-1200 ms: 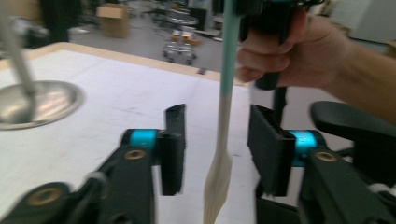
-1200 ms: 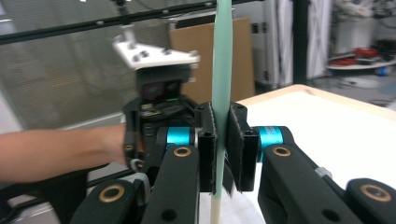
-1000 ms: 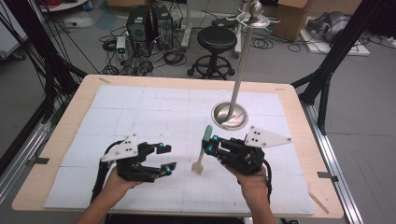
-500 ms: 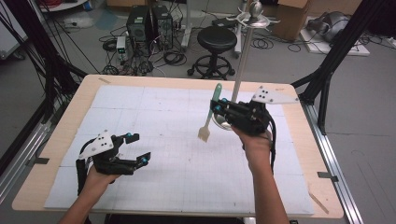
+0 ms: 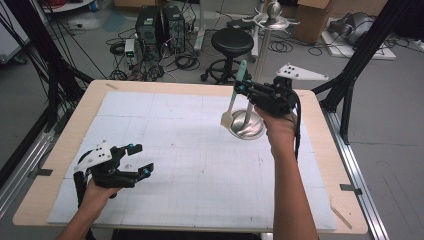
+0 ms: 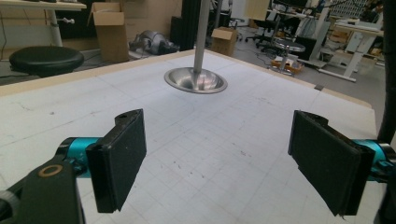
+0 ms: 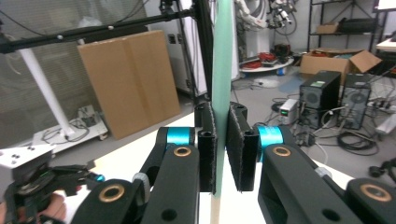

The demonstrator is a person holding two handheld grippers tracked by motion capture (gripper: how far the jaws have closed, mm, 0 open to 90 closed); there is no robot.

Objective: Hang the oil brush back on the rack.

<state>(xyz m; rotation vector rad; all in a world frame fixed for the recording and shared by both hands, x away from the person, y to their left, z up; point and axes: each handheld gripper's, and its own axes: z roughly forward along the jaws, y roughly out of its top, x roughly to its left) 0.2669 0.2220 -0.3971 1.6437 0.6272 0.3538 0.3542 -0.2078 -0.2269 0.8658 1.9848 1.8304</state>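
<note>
Right gripper (image 5: 240, 89) holds a green-handled spatula (image 5: 232, 100) over the table (image 5: 60, 150).
Jaws clamp its handle, blade hanging just at nine o'clock of the metal stand base (image 5: 247, 125), likely for hanging. Left gripper (image 5: 140, 160), jaws apart and empty after opening, rests at seven o'clock.

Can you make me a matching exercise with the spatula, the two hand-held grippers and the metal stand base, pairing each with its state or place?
Things:
1. left hand-held gripper
2. right hand-held gripper
3. spatula
4. metal stand base

States or places:
A. resting on the white mat
B. jaws open, nothing between them
C. held up off the table, blade end down
D. jaws shut on a green handle

Pairs: 1-B, 2-D, 3-C, 4-A
</note>
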